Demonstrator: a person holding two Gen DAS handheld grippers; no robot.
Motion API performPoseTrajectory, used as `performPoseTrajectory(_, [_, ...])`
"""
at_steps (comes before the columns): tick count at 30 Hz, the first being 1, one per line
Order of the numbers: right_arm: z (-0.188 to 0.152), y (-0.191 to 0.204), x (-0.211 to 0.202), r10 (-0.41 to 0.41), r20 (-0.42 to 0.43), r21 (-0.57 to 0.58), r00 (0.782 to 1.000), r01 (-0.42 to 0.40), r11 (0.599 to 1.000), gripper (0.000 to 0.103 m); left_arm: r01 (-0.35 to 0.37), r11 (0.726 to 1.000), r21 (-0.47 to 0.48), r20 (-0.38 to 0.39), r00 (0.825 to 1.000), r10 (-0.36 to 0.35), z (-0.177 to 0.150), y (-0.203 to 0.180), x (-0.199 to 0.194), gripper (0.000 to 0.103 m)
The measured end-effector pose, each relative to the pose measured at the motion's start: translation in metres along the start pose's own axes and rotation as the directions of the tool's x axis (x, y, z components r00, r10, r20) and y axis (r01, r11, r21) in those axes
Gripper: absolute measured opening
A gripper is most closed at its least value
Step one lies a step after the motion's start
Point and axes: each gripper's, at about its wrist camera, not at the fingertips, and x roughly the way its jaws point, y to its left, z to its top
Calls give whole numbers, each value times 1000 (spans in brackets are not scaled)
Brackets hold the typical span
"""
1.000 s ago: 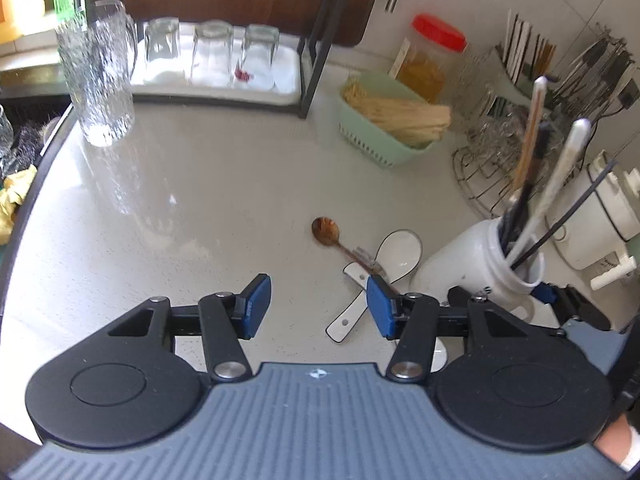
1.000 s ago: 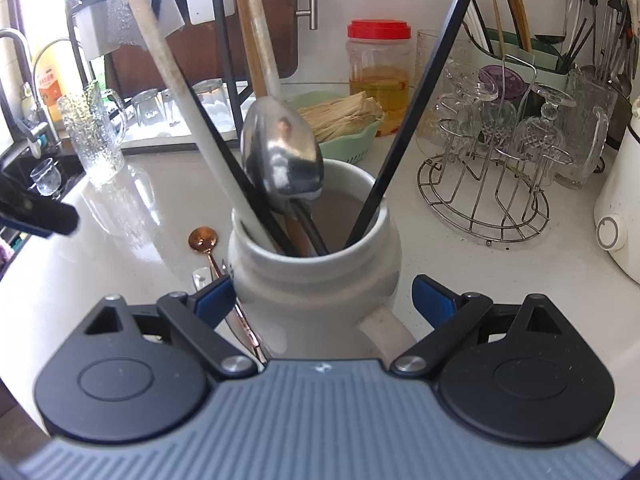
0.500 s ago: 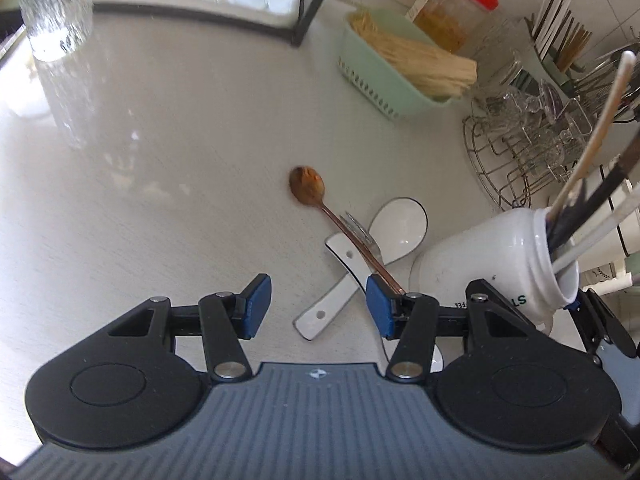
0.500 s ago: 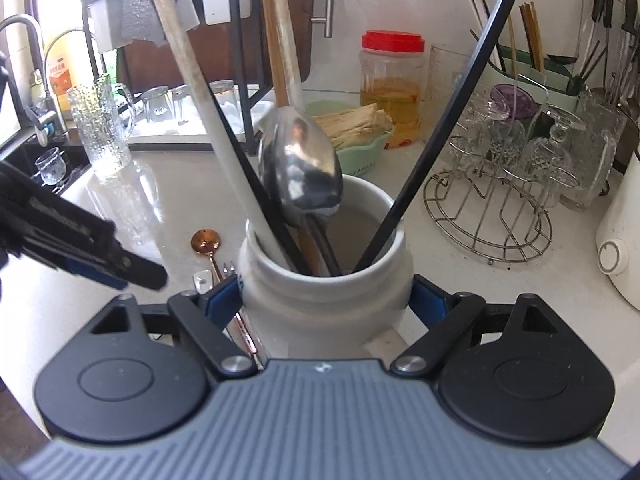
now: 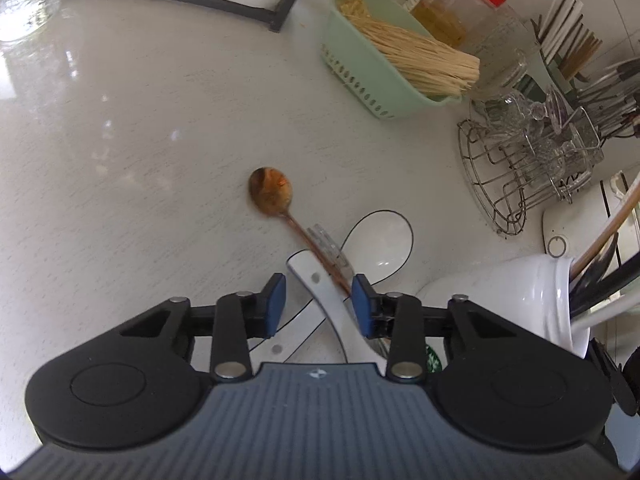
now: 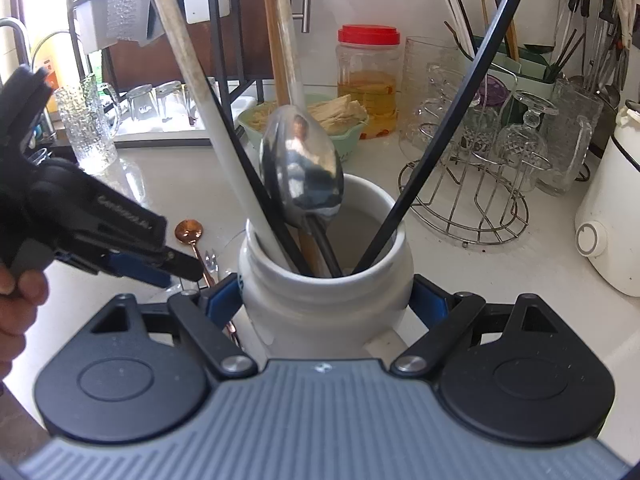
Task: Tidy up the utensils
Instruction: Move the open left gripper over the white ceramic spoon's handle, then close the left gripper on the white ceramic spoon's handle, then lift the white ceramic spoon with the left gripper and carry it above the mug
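The left gripper (image 5: 316,304) is closing around a white-handled utensil (image 5: 320,284) on the counter (image 5: 140,140), pads not touching. The right gripper (image 6: 326,296) clamps the white utensil crock (image 6: 324,300).

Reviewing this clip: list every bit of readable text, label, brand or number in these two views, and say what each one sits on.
Embossed lettering on the side of the left gripper, right wrist view: too blurred to read with confidence.
Dark printing low on the white utensil crock, left wrist view: mostly hidden behind the gripper, unreadable.
Paper label on the red-lidded jar: too small to read.
Orange-labelled bottle by the tap: characters illegible.
No numbers are legible anywhere.
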Motion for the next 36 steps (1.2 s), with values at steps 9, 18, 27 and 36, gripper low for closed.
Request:
performPoseTrajectory(9, [-1, 0, -1, -4, 5, 9, 1000, 4, 1000, 90, -52, 998, 36, 0, 999, 52, 4, -12, 7, 23])
performPoseTrajectory(18, [-2, 0, -1, -6, 14, 8, 1000, 5, 1000, 90, -76, 996, 55, 10, 997, 75, 2, -15, -5, 7])
performPoseTrajectory(27, [-3, 0, -1, -4, 17, 0, 1000, 4, 1000, 90, -70, 995, 74, 51, 996, 66, -3, -22, -31, 5])
performPoseTrajectory(36, [-2, 0, -1, 0, 11, -23, 1000, 0, 1000, 90, -64, 993, 95, 105, 993, 53, -15, -34, -64, 4])
